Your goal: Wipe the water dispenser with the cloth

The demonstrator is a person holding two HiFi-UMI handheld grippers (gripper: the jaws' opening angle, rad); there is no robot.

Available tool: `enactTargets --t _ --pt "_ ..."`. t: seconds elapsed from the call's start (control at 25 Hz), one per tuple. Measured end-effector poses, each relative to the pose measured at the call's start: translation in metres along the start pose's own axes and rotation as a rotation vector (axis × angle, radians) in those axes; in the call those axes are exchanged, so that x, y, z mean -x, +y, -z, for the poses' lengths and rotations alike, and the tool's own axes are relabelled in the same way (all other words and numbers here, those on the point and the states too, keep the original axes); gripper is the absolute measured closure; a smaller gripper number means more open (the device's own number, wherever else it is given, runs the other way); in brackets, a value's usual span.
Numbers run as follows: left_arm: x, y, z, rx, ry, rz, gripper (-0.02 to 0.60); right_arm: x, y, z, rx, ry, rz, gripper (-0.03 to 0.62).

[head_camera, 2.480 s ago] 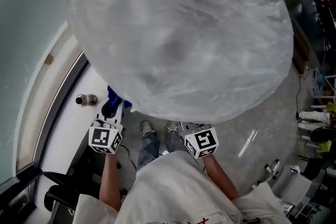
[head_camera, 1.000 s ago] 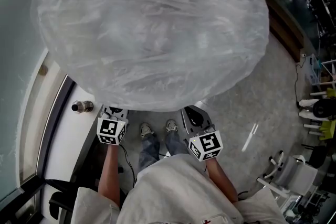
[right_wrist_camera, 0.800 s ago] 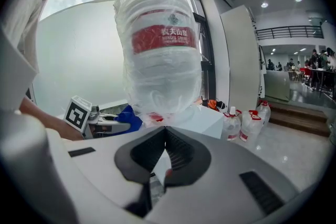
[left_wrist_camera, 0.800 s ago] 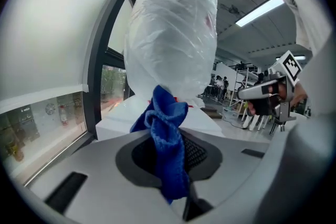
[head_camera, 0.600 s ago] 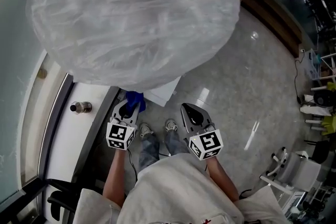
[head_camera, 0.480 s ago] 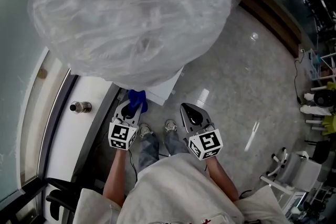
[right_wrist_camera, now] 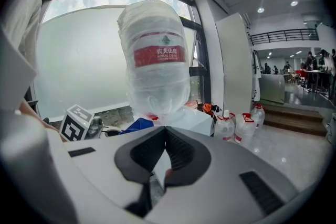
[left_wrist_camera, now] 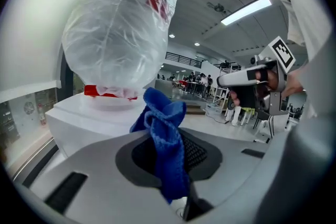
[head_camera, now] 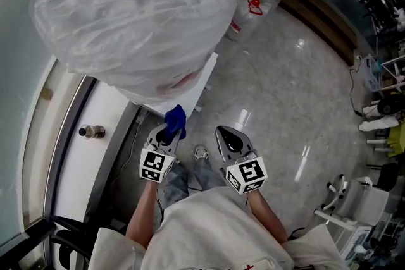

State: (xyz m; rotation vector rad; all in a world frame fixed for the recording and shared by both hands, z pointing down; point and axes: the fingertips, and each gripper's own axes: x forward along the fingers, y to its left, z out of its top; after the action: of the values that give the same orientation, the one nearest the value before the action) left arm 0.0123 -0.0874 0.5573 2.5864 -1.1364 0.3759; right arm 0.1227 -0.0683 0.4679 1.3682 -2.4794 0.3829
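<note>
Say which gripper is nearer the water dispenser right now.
Left. The left gripper, clamping the blue cloth, sits close by the front edge of the water dispenser; the right gripper hangs farther out over the floor.

Left gripper point(head_camera: 166, 135) and cloth point(head_camera: 176, 118) farther right

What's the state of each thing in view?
Left gripper, shut on the cloth.
Cloth, bunched, clamped in the left jaws.
Right gripper, shut, empty.
Water bottle, film-wrapped, neck-down on the water dispenser.
Spare bottles, upright on the floor.
</note>
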Motion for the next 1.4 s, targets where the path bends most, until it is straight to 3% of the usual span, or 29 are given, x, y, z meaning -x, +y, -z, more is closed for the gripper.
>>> enactTargets --t 0.2,0.36,0.52,0.76,0.88,1.12,1.4 --pt "-0.007 -0.015 -0.001 0.001 0.003 0.026 0.503 0.009 -0.008 0.000 -0.008 -0.005 0.014 0.579" --pt "0.008 -0.003 -0.007 -0.007 -0.017 -0.012 0.503 0.005 -0.002 -0.001 -0.005 0.000 -0.006 0.579" --pt "0.045 0.048 -0.010 0.016 -0.054 -0.132 0.503 -0.011 0.012 -0.006 0.002 -0.001 -0.044 0.579" --pt "0.108 0.157 0.004 0.044 -0.040 -0.341 0.503 -0.030 0.034 -0.014 0.025 -0.002 -0.084 0.579" --pt "0.118 0.199 0.010 0.045 -0.027 -0.398 0.503 -0.032 0.035 -0.015 0.034 0.007 -0.073 0.579" --pt "0.093 0.227 0.019 0.040 0.006 -0.388 0.503 -0.026 0.025 -0.011 0.039 0.026 -0.025 0.579" --pt "0.057 0.184 0.031 0.009 0.046 -0.288 0.503 -0.020 0.019 -0.008 0.036 0.032 -0.005 0.579"
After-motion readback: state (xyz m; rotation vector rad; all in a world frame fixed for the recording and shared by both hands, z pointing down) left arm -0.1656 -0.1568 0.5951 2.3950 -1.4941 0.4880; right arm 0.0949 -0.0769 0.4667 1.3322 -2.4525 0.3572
